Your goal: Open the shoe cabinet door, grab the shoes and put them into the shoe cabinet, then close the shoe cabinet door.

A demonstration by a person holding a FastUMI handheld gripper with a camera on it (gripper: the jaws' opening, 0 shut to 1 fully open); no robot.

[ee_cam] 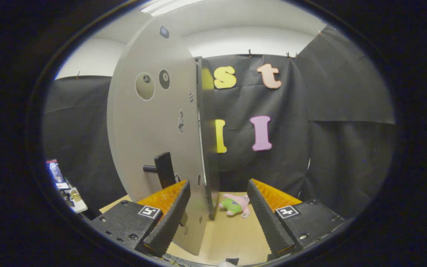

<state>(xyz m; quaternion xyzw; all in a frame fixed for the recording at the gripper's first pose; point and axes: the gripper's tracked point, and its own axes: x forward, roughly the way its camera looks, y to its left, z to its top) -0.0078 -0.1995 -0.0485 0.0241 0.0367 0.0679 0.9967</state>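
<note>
one cabinet door [150, 141], one door handle [163, 170], one plush toy [237, 205]

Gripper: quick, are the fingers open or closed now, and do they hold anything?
Gripper: fingers open, holding nothing; the cabinet door edge stands between them, not clamped.

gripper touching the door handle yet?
Apart. In the gripper view the open gripper sits nearer than the black handle on the grey cabinet door; door surface shows between the handle and the nearer finger, and the door's edge lies between the fingers.
</note>
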